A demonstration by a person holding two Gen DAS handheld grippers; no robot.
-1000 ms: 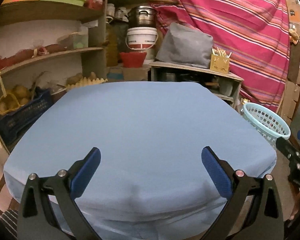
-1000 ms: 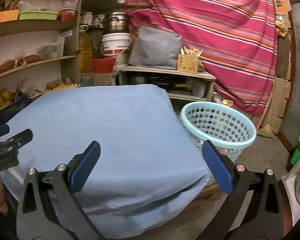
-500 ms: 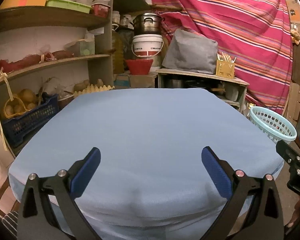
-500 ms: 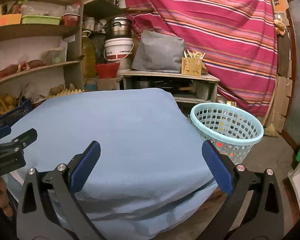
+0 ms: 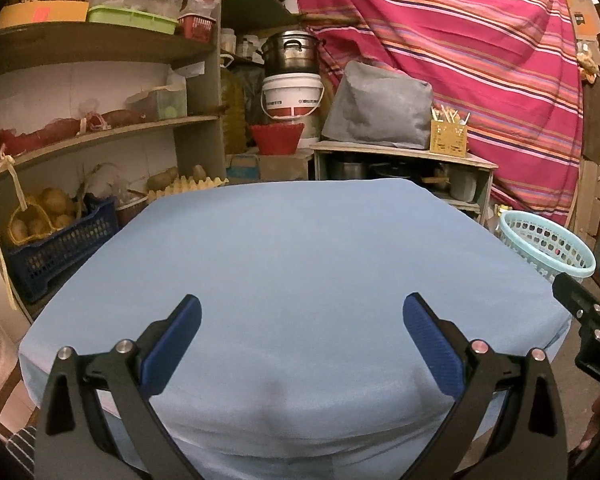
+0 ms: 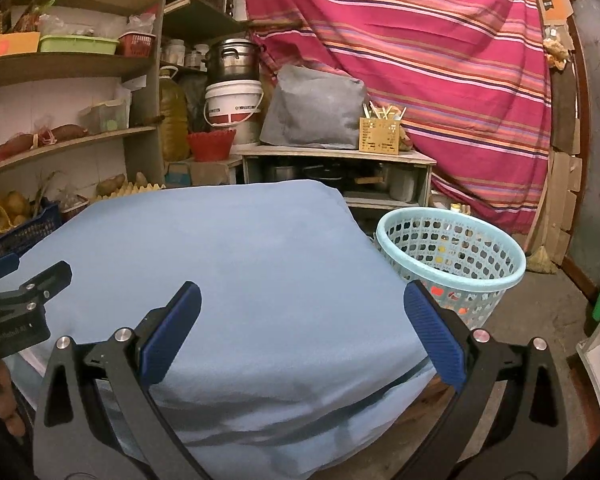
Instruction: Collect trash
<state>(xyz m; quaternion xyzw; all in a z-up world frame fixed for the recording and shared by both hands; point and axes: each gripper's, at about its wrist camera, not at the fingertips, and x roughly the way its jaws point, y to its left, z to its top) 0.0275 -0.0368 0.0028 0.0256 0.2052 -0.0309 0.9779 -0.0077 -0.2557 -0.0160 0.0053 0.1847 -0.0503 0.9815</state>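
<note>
A table under a light blue cloth (image 5: 300,264) (image 6: 236,264) fills the middle of both views, and I see no loose trash on it. A pale turquoise perforated basket (image 6: 452,256) (image 5: 548,244) stands on the floor off the table's right side, with small colourful items showing through its holes. My left gripper (image 5: 300,320) is open over the table's near edge, nothing between its blue pads. My right gripper (image 6: 300,320) is open too, over the table's near right corner, its right finger close in front of the basket. Each gripper shows at the other view's edge.
Wooden shelves (image 5: 100,132) at the left hold boxes, bags and a dark blue crate of potatoes (image 5: 56,236). Behind the table a low cabinet (image 5: 404,160) carries a grey covered object, beside a white bucket and a metal pot. A striped pink cloth (image 6: 420,40) hangs behind. Bare floor (image 6: 540,312) lies right.
Both views have tilted upward and drawn back slightly, so the table sits lower in frame. The basket shifted right and down in the right wrist view. Both grippers stayed open.
</note>
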